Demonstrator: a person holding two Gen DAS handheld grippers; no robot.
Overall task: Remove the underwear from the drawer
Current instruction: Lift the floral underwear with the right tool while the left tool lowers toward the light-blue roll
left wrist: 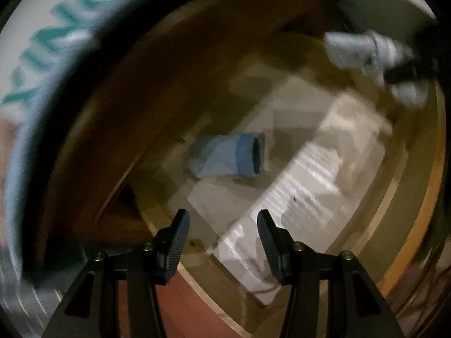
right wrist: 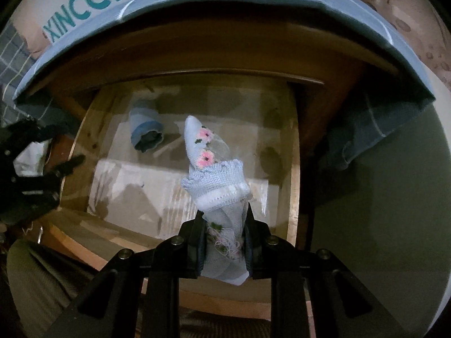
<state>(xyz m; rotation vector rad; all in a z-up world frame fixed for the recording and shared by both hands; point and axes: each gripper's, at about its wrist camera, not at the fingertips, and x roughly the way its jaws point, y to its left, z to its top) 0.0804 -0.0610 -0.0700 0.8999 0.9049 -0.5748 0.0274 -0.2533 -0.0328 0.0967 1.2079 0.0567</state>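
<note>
Two grippers over drawer (right wrist: 293, 152). Right gripper (right wrist: 225, 222) clenched on floral sock (right wrist: 214, 180), centre frame, raised for removal. Left gripper (left wrist: 224, 219) jaws apart, empty, aimed twd blue roll (left wrist: 228, 155), likely next pick.

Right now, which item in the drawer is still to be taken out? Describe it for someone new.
Look in the open wooden drawer, on the white liner. Toward the back left lies a rolled blue piece. Unlike the pale flowered piece held in the right jaws, it is plain blue and untouched.
</note>
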